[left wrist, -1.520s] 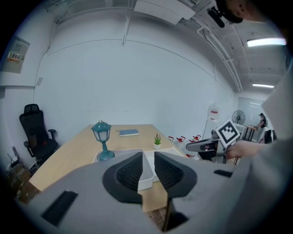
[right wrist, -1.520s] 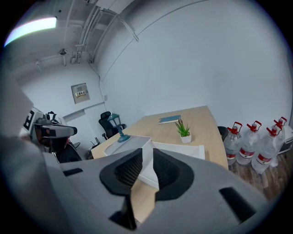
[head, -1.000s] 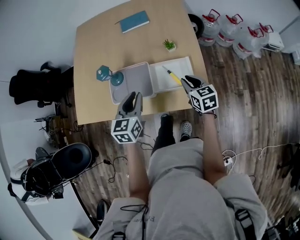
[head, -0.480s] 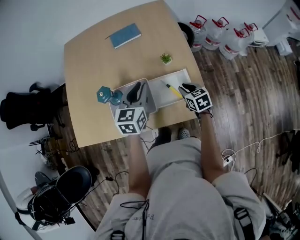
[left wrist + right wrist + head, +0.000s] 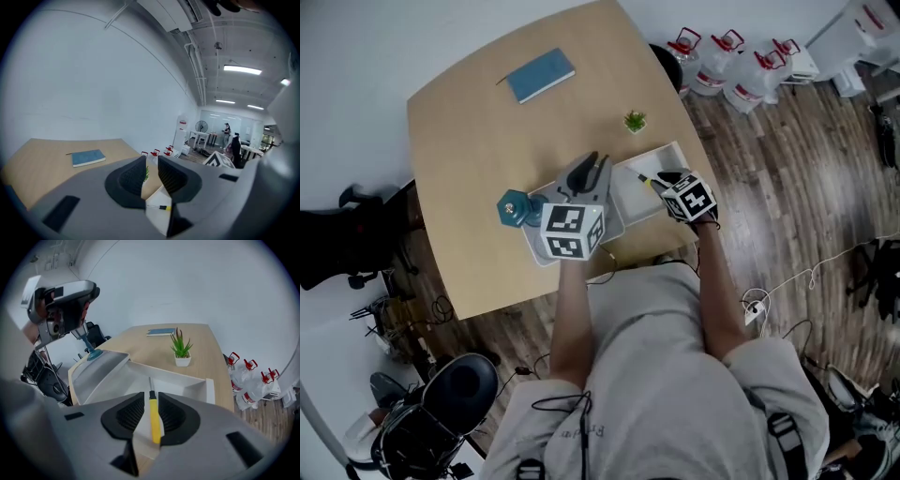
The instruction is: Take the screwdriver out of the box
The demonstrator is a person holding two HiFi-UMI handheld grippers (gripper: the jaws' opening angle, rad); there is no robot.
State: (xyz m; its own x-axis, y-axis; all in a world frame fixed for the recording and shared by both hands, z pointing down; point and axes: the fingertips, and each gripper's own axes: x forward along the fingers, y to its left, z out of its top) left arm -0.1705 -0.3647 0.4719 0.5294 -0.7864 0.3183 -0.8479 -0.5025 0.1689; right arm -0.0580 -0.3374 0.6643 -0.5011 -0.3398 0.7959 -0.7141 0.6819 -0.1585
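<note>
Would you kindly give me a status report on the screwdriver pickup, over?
Left tongs open, empty. Right tongs just opening, astride screwdriver handle, not gripping. Screwdriver lying in white box. Nothing blocking.

A blue book [image 5: 541, 75] lies near the far edge of the wooden bench [image 5: 469, 131], well apart from a small potted plant [image 5: 635, 121]. A teal object [image 5: 513, 207] stands nearer. Red-capped water jugs [image 5: 727, 64] sit on the wood floor [image 5: 787, 187].

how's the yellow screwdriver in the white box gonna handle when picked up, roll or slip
Probably stiff and light: the screwdriver has a thin metal shaft and a slim yellow handle. Its rounded handle may roll on the smooth flat floor of the white box if nudged sideways. Gripped off-centre, it could swivel.
</note>
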